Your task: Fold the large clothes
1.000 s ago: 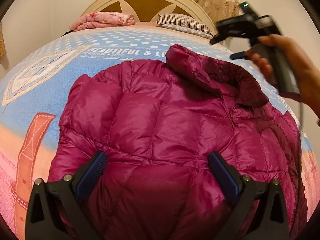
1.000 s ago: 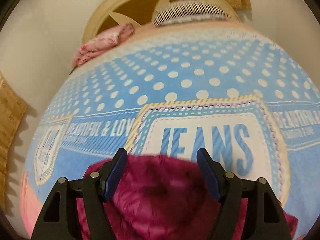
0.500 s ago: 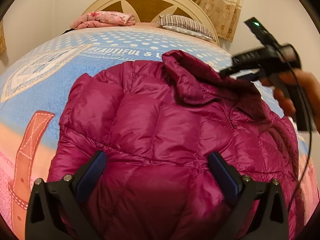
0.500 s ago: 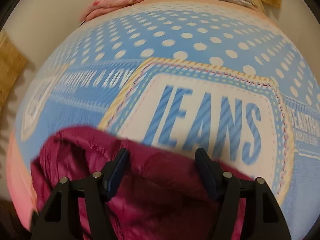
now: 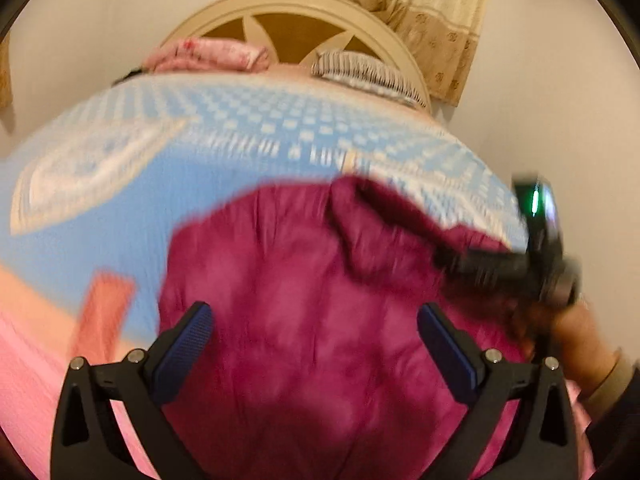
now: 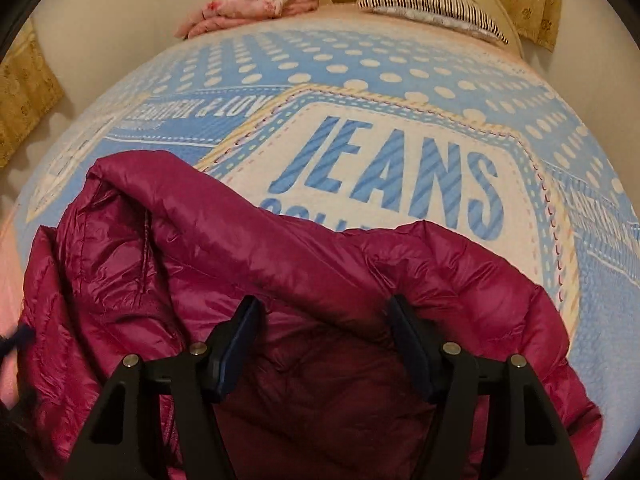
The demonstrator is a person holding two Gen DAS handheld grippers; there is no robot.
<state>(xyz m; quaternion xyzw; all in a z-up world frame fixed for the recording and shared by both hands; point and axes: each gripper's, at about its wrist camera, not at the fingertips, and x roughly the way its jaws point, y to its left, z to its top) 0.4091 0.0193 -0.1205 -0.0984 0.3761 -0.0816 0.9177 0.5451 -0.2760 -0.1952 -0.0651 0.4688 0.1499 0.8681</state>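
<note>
Two grippers hang over one magenta puffer jacket [image 6: 248, 304] spread on the bed, likely so each can take a side for folding. Nearest, the right gripper [image 6: 322, 316] tilts steeply down, its jaws apart and empty, straddling the rumpled collar [image 6: 240, 236] just ahead of its fingertips; I judge it is lining up a pinch there. The left gripper [image 5: 314, 326] stands wide open and empty above the jacket's body, angled down less steeply. Beyond both lie the blue printed bedspread [image 6: 400, 80], then pillows [image 6: 432, 4] against the headboard [image 5: 280, 4]
</note>
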